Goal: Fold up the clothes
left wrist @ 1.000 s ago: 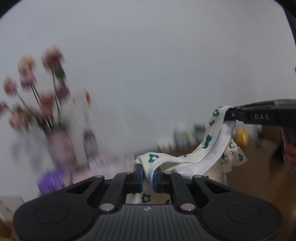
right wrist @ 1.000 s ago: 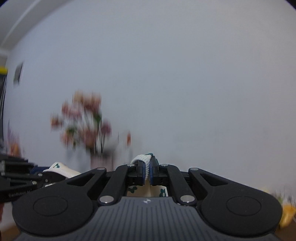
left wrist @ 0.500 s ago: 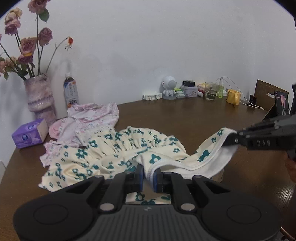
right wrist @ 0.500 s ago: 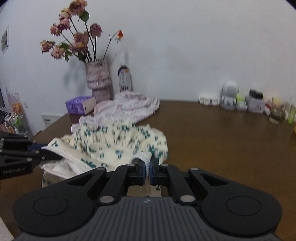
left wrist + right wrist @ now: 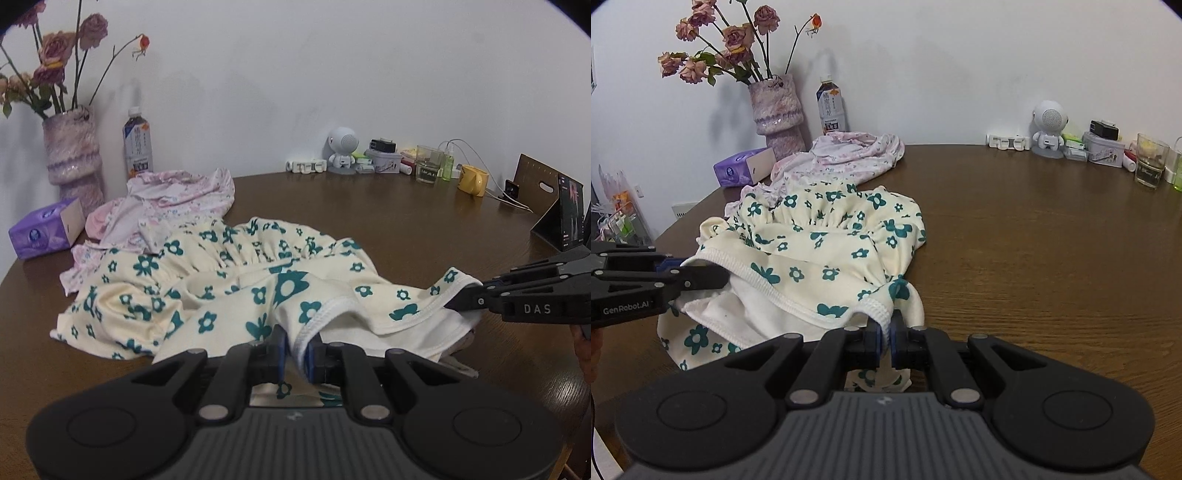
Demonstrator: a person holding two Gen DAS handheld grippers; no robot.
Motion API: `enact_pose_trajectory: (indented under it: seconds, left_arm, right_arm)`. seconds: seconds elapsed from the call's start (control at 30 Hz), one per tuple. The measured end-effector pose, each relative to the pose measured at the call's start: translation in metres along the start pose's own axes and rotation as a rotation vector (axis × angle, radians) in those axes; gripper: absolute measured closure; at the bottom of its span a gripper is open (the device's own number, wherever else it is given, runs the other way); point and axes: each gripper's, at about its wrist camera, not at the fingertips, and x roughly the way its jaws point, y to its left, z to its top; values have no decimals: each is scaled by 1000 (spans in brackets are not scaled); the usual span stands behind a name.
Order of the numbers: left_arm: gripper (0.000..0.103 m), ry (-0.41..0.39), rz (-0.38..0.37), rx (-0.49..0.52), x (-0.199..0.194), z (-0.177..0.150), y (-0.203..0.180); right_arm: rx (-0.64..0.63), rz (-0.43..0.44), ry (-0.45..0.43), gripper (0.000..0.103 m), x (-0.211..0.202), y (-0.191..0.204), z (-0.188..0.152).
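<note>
A cream garment with teal flowers (image 5: 229,280) (image 5: 827,240) lies spread on the brown table (image 5: 388,221) (image 5: 1034,240). My left gripper (image 5: 295,350) is shut on its white ribbed hem at the near edge. In the right wrist view the same gripper (image 5: 713,275) comes in from the left, clamped on the hem. My right gripper (image 5: 884,338) is shut on another part of the hem; in the left wrist view it (image 5: 454,304) reaches in from the right. The hem stretches between the two grippers, just above the table.
A pink garment (image 5: 173,199) (image 5: 857,155) lies behind the floral one. Along the wall stand a vase of dried roses (image 5: 72,151), a bottle (image 5: 137,144), a purple tissue box (image 5: 44,232), a white robot figure (image 5: 341,149), a glass (image 5: 428,168) and a yellow mug (image 5: 472,181).
Both grippers have come down with the hem, from facing the wall to low over the table. The garment now rests spread on the table instead of hanging.
</note>
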Motion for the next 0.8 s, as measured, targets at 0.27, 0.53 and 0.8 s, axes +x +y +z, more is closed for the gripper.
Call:
enact_pose_trajectory:
  seconds: [0.27, 0.53, 0.8]
  left_arm:
    - [93, 25, -10, -8, 14, -9, 4]
    - [93, 47, -18, -21, 26, -16, 8]
    - [93, 41, -33, -17, 21, -13, 10]
  right_arm:
    - [2, 10, 43, 99, 9, -3, -13]
    - [6, 12, 61, 99, 20, -4, -18]
    - [-87, 11, 78, 96, 21, 2, -18]
